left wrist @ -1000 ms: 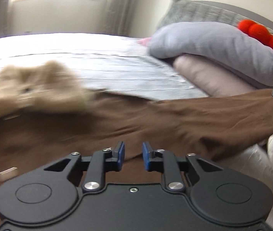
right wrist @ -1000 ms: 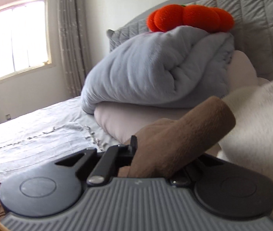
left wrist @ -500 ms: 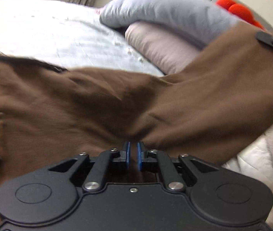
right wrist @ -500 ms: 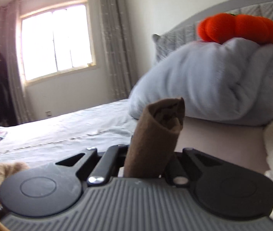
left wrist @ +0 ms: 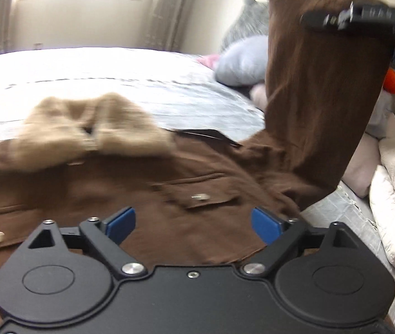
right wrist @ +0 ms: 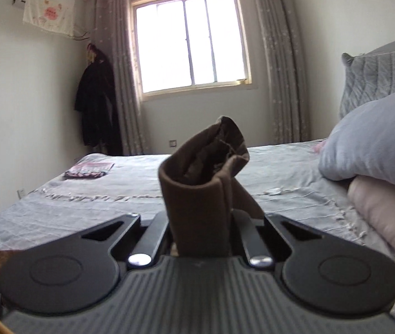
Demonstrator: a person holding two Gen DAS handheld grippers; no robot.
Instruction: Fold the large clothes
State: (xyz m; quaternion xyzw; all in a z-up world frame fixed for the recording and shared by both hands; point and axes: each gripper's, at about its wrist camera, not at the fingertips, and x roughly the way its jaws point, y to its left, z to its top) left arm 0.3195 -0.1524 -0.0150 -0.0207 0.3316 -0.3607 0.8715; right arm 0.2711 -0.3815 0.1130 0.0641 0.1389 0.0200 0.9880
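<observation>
A brown jacket (left wrist: 147, 194) with a tan fur collar (left wrist: 86, 128) lies front-up on the grey bed (left wrist: 141, 83). My left gripper (left wrist: 194, 224) is open with blue pads wide apart, just above the jacket's right chest pocket. My right gripper (right wrist: 201, 231) is shut on the jacket's sleeve cuff (right wrist: 200, 183), which stands up between its jaws. In the left wrist view that sleeve (left wrist: 322, 97) hangs lifted high at the right, held by the right gripper (left wrist: 364, 22).
A grey-blue folded duvet (right wrist: 372, 144) on a pink pillow (right wrist: 386, 214) sits at the bed head, with white bedding (left wrist: 392, 208) to the right. A small folded cloth (right wrist: 90, 170) lies at the far bed edge. A window and a hanging dark coat are beyond.
My left gripper has opened wide and drawn back from the jacket. My right gripper has lifted the sleeve high and swung left, away from the pillows toward the window.
</observation>
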